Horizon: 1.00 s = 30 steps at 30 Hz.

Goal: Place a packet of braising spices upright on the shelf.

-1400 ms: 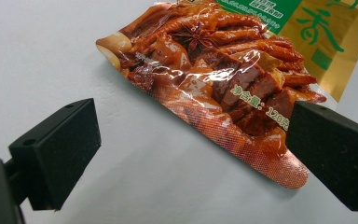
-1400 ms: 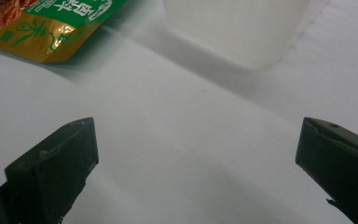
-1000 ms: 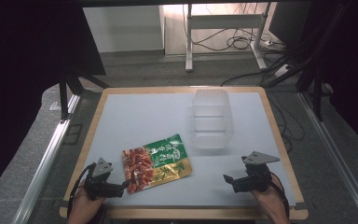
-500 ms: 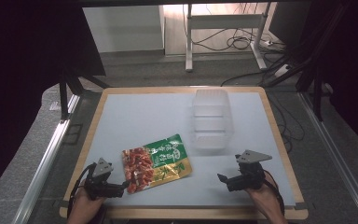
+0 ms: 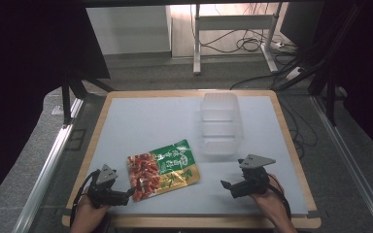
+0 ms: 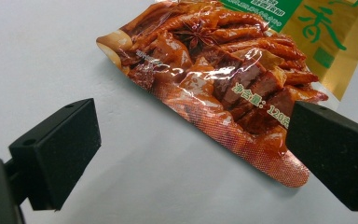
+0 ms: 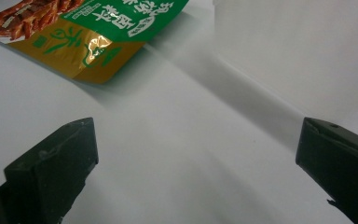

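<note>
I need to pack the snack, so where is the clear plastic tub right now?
In the high view the clear tub stands right of the table's centre, just beyond the snack packet and ahead of the right gripper.

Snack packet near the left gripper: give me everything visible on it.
The snack packet is a flat, glossy plastic pouch lying on the pale blue mat, turned at an angle. One end is printed with red-brown meat pieces, the other is green and gold with white and green characters. Its crimped seal edge lies between the open jaws of the left gripper, lifting slightly off the mat; whether the jaws touch it cannot be told. It lies apart from the clear tub.
</note>
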Each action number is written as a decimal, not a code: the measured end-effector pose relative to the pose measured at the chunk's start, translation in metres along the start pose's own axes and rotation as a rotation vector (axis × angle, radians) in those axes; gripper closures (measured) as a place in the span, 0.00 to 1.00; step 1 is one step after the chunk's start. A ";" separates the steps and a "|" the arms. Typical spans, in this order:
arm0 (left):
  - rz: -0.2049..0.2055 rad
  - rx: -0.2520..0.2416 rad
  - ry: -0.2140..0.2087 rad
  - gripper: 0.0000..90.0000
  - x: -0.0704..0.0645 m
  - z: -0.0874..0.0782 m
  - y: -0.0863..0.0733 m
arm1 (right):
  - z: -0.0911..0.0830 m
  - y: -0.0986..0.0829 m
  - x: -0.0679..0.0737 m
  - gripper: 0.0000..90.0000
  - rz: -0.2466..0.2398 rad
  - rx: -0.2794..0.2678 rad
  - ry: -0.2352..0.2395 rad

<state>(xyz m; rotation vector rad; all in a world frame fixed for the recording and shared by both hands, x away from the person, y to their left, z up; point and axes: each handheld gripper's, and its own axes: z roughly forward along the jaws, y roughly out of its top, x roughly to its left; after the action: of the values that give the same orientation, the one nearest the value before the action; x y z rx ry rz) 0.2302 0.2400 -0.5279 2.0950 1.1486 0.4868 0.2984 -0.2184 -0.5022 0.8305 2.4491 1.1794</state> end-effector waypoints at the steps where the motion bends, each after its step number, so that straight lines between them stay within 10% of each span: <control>1: 0.000 0.000 0.000 0.04 0.000 0.000 0.000 | 0.001 0.001 0.000 0.00 -0.003 0.004 0.002; 30: -0.006 0.004 0.002 0.04 0.000 -0.001 -0.001 | 0.043 0.026 0.001 0.00 0.025 -0.038 0.093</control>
<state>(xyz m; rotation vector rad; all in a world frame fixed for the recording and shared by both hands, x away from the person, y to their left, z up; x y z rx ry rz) 0.2289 0.2409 -0.5282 2.0941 1.1573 0.4846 0.3286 -0.1783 -0.5082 0.8155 2.4883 1.2966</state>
